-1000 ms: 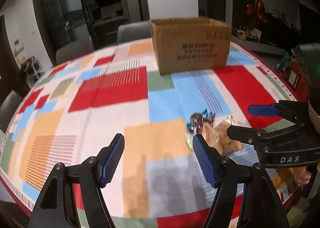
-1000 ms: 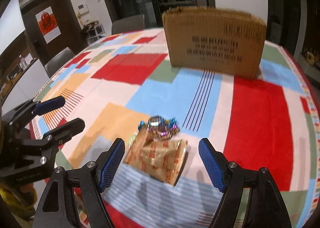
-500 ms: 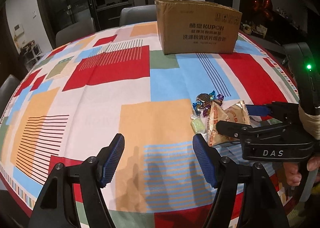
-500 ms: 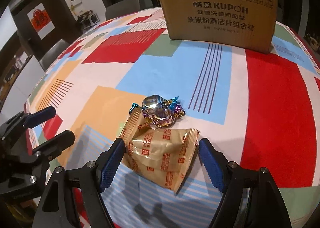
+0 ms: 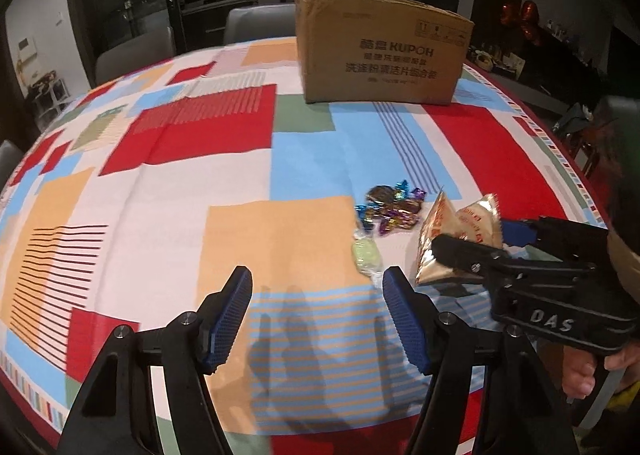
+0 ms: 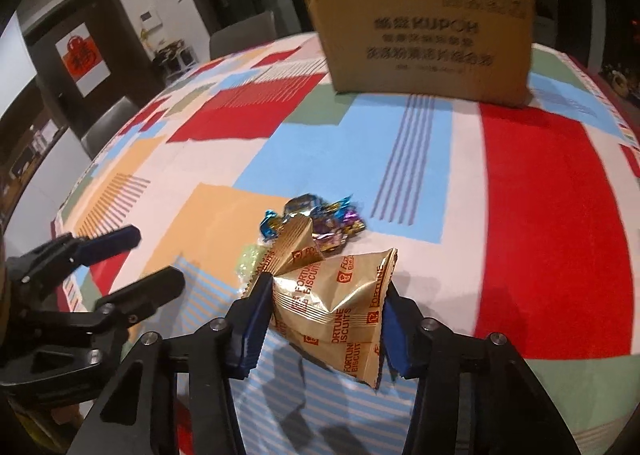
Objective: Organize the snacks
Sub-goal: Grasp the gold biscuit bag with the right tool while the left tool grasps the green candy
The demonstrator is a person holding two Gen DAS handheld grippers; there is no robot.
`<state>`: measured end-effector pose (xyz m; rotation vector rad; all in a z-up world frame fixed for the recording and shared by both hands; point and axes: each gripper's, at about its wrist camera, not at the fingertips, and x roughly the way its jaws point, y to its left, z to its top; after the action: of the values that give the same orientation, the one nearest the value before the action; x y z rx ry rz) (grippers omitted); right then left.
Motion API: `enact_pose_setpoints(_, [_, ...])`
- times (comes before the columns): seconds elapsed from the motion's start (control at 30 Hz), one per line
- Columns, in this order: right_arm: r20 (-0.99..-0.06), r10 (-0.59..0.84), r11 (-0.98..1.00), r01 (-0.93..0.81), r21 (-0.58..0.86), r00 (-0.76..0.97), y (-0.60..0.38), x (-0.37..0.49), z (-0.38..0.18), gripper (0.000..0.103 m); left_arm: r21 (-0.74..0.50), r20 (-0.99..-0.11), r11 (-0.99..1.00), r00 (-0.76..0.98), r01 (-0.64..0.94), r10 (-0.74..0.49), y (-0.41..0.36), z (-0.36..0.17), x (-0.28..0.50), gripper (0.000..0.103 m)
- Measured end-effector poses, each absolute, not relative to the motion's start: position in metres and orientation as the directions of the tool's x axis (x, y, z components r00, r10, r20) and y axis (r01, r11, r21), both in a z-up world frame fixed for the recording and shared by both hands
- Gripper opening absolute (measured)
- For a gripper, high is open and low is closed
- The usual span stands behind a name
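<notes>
A gold Fortune Biscuits packet [image 6: 332, 303] sits between the blue pads of my right gripper [image 6: 324, 319], which is shut on it just above the tablecloth; it also shows in the left wrist view [image 5: 460, 231]. A second gold packet [image 6: 298, 243] lies behind it. A heap of shiny foil candies [image 6: 320, 215] [image 5: 390, 207] and a pale green candy [image 5: 365, 255] [image 6: 250, 259] lie close by. My left gripper [image 5: 316, 319] is open and empty, left of the snacks. A brown cardboard box [image 5: 380, 55] [image 6: 420, 39] stands at the far side.
The round table [image 5: 160, 195] carries a tablecloth of red, blue, orange and white blocks. Grey chairs [image 5: 132, 59] stand behind the far edge. The right gripper's black body [image 5: 560, 295] crosses the left wrist view at the right.
My right gripper has closed its fingers onto the gold biscuit packet, which it straddled open before. My left gripper has stayed open and shifted slightly.
</notes>
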<state>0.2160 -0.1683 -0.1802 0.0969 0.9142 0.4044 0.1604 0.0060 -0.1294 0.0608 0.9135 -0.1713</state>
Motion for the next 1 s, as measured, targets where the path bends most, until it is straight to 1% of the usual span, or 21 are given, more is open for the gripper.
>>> enact_pose_setpoints(0.17, [-0.732, 0.358, 0.934, -0.229, 0.275, 0.58, -0.189, 0.209, -0.173, 0.051, -0.06, -0.798, 0.976, 0.577, 0.209, -0.173, -0.01, -0.136, 0.168, 0.058])
enact_pose_setpoints(0.3, [-0.728, 0.339, 0.941, -0.198, 0.276, 0.597, -0.199, 0.209, -0.172, 0.051, -0.088, -0.802, 0.973, 0.564, 0.215, -0.197, -0.02, -0.142, 0.178, 0.051])
enact_pose_setpoints(0.33, [-0.728, 0.331, 0.943, -0.189, 0.273, 0.601, -0.201, 0.209, -0.172, 0.051, -0.088, -0.805, 0.974, 0.561, 0.211, -0.194, -0.021, -0.144, 0.18, 0.046])
enact_pose_setpoints(0.5, [-0.726, 0.301, 0.953, -0.165, 0.255, 0.619, -0.208, 0.21, -0.172, 0.051, -0.083, -0.826, 0.977, 0.535, 0.196, -0.177, -0.027, -0.159, 0.19, 0.037])
enact_pose_setpoints(0.57, [-0.724, 0.3, 0.953, -0.164, 0.255, 0.621, -0.209, 0.209, -0.172, 0.051, -0.081, -0.831, 0.978, 0.528, 0.193, -0.173, -0.03, -0.163, 0.192, 0.035])
enact_pose_setpoints(0.67, [-0.723, 0.307, 0.951, -0.168, 0.26, 0.619, -0.21, 0.21, -0.173, 0.051, -0.052, -0.828, 0.979, 0.539, 0.199, -0.154, -0.034, -0.164, 0.192, 0.029])
enact_pose_setpoints(0.73, [-0.724, 0.308, 0.95, -0.168, 0.262, 0.617, -0.21, 0.21, -0.173, 0.051, -0.039, -0.829, 0.979, 0.541, 0.198, -0.143, -0.035, -0.165, 0.194, 0.019])
enact_pose_setpoints(1.0, [-0.714, 0.321, 0.946, -0.179, 0.27, 0.622, -0.208, 0.208, -0.168, 0.051, -0.063, -0.814, 0.978, 0.557, 0.197, -0.164, -0.031, -0.153, 0.187, 0.019])
